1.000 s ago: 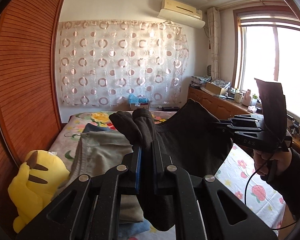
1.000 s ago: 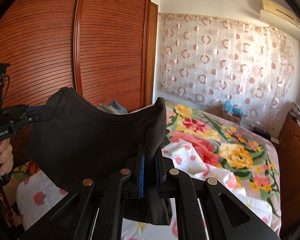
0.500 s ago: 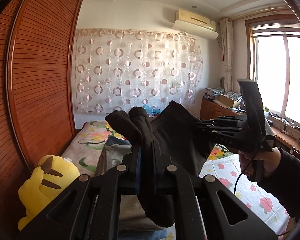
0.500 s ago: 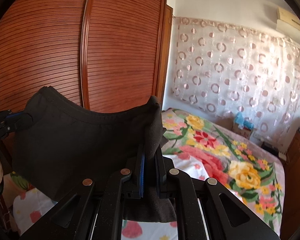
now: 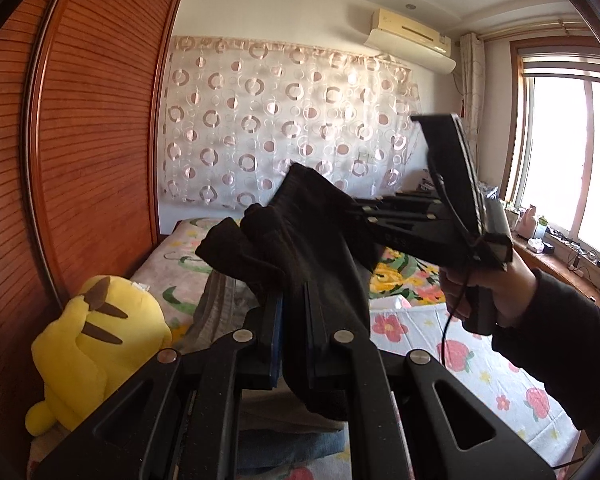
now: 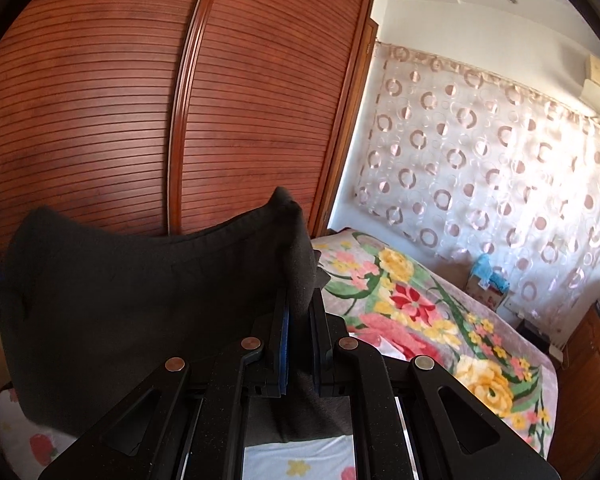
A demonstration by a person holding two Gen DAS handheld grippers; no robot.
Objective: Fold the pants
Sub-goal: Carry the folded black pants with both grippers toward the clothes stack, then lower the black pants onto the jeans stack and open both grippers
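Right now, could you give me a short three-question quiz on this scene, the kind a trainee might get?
1. True or false: the black pants lie flat on the bed.
2. What grips the pants? A) one hand-held gripper B) both hand-held grippers C) bare hands
3. Fill in: the yellow plush toy sits beside the wooden ____.

Key:
1. False; they hang in the air between the left hand-held gripper and the right hand-held gripper.
2. B
3. wardrobe
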